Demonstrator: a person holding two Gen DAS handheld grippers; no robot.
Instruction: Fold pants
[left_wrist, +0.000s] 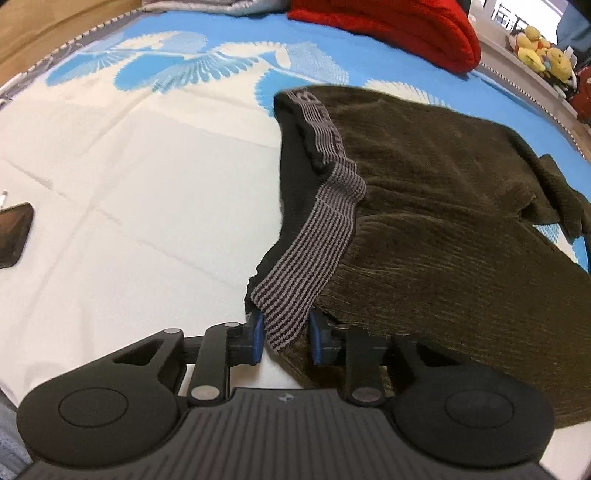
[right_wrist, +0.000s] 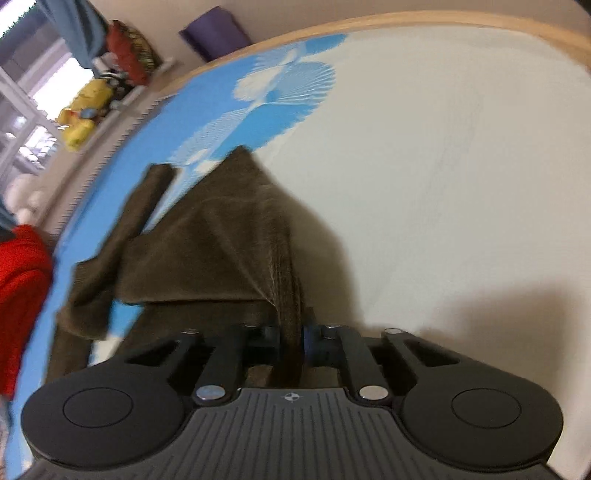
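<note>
Dark olive corduroy pants (left_wrist: 436, 206) lie on a white and blue bed sheet (left_wrist: 147, 177), with a grey striped waistband (left_wrist: 317, 229) running toward me. My left gripper (left_wrist: 285, 334) has the near end of the waistband between its blue pads, with a small gap on either side of the cloth. In the right wrist view my right gripper (right_wrist: 291, 339) is shut on a bunched fold of the pants (right_wrist: 221, 236) and holds it lifted, so the cloth drapes down to the sheet (right_wrist: 443, 166). A pant leg trails off to the left.
A red garment (left_wrist: 399, 33) and a grey folded cloth (left_wrist: 207, 5) lie at the far end of the bed. A dark phone (left_wrist: 13, 236) lies on the sheet at the left. Yellow plush toys (left_wrist: 539, 51) sit on a ledge beyond the bed's zipped edge.
</note>
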